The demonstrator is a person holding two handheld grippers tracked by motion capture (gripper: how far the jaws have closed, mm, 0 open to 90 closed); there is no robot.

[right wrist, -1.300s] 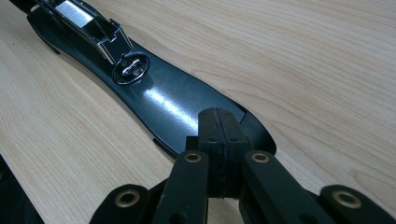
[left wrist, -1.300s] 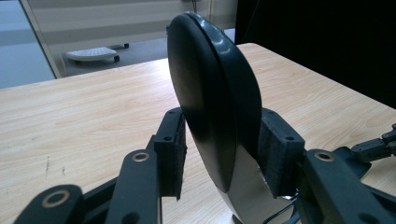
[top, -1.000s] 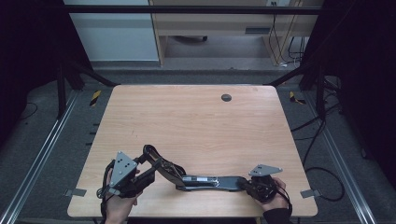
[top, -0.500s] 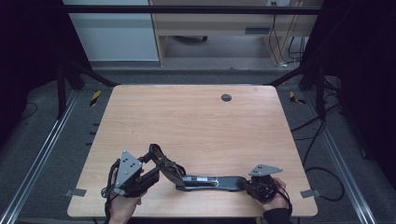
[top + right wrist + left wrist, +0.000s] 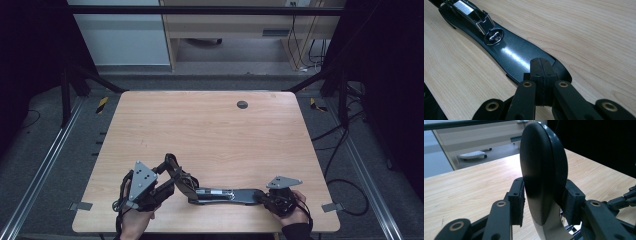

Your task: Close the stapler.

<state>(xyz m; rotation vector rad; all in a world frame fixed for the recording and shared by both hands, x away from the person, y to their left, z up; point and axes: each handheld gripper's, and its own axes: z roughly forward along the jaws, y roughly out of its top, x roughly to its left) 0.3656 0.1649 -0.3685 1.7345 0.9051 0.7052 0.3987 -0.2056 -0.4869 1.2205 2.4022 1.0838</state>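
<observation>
the long black stapler with a shiny metal magazine (image 5: 220,194) lies hinged open at the table's (image 5: 210,130) near edge. the left gripper (image 5: 543,202) has just closed onto its raised rounded arm, while the right gripper (image 5: 542,72), jaws shut together, presses the flat base at the right. opening looks done; loading or closing remains.

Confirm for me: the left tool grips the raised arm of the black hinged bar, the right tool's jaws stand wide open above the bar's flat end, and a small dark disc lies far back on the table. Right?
Not quite. The right tool is shut, its jaws pressed together at the flat end of the bar, as the right gripper view shows. The left tool grips the raised arm, and the disc lies far back.
</observation>
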